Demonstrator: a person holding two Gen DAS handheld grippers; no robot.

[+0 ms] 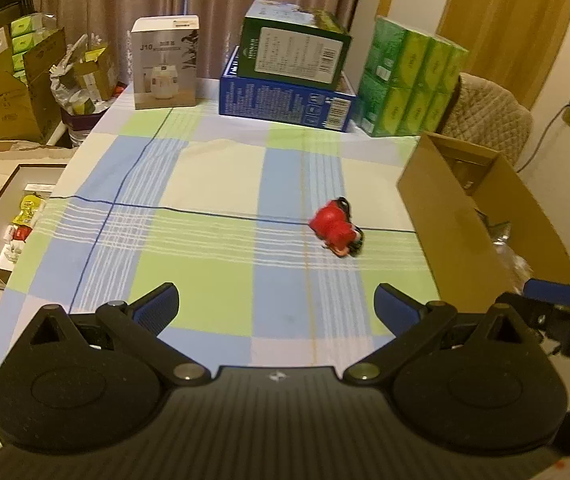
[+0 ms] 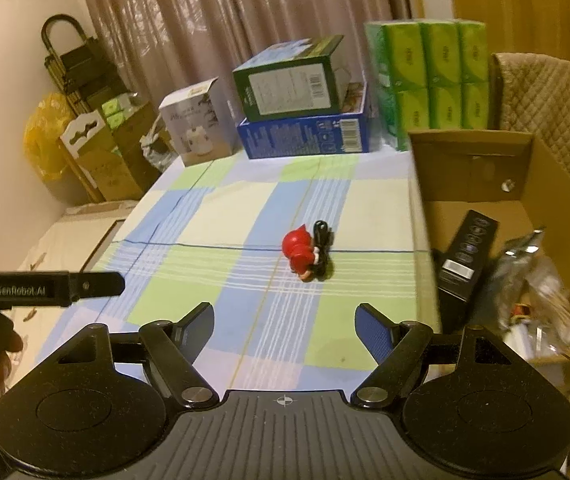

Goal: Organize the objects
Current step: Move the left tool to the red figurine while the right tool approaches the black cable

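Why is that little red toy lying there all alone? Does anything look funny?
Yes, the red toy looks out of place: it lies tipped on its side in the middle of the checked tablecloth, apart from everything else. The other small things already sit inside the cardboard box at the table's right edge. Both grippers are open and hold nothing.

"J10" on white box, "GenRobot.AI" on left gripper

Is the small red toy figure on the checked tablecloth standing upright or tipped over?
Tipped over. The small red toy figure lies on its side on the checked tablecloth, its round red head low against the cloth, apart from both grippers.
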